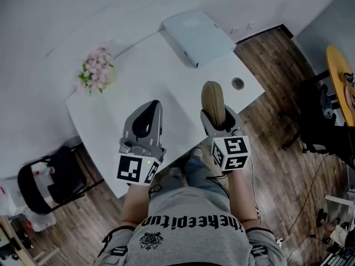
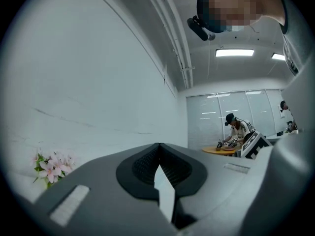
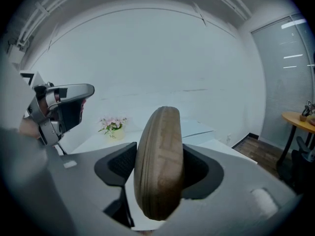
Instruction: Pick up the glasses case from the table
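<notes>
– Right gripper [image 1: 217,118]; what has it got?
– It has the glasses case [image 1: 213,97]; the two jaws press on it, one on each wide side; the case is tan and shaped like a long egg.
– Which way does the case point?
– Its long way runs straight out along the jaws, away from the person; one end sits deep in the gripper and the other end sticks out past the jaw tips; in the head view it points across the white table [image 1: 138,65] toward the wall, leaning a tiny bit to the left.
– Is it lying flat?
– No; it is turned up on its thin edge.
– Is it on the table?
– It is held over the near part of the table; in the right gripper view white table top shows below it, and its far end shows against the wall.
– And the left gripper [image 1: 153,107]?
– Its jaws are closed tip to tip with nothing between them; it is beside the right one, not touching it, over the near edge of the table.
– What else is on the table?
– Pink flowers [image 1: 95,70] by the far left corner; a flat grey box [image 1: 195,36] at the far end; a small round hole [image 1: 238,83] on the right side, near the case's tip.
</notes>
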`<state>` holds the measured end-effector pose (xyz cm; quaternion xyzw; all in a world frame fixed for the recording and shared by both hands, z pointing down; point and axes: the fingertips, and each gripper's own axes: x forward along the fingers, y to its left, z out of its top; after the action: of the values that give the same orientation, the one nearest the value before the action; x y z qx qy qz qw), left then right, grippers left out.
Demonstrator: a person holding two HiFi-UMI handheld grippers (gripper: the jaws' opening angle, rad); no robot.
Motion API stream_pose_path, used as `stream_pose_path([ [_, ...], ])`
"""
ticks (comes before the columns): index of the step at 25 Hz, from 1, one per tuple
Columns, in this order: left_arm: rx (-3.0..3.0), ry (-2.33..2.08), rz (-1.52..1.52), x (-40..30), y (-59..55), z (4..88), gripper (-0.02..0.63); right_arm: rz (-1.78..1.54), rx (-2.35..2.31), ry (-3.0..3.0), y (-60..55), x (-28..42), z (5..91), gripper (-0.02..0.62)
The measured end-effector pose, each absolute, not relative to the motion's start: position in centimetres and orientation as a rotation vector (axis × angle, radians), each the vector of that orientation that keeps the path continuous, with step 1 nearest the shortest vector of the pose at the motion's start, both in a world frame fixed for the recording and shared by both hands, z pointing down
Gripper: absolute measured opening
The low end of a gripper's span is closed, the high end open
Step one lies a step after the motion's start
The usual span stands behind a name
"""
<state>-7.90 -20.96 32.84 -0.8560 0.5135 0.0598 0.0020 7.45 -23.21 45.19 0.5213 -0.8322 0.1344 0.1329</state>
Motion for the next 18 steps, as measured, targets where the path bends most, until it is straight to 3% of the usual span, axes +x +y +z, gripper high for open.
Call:
stream_pose_path([
  [18, -2.698, 1.553, 0.189, -7.6, -18.0, 31.9, 0.014, 0.272, 1.673, -2.486, -19.7, 8.7, 39.3, 0.268],
])
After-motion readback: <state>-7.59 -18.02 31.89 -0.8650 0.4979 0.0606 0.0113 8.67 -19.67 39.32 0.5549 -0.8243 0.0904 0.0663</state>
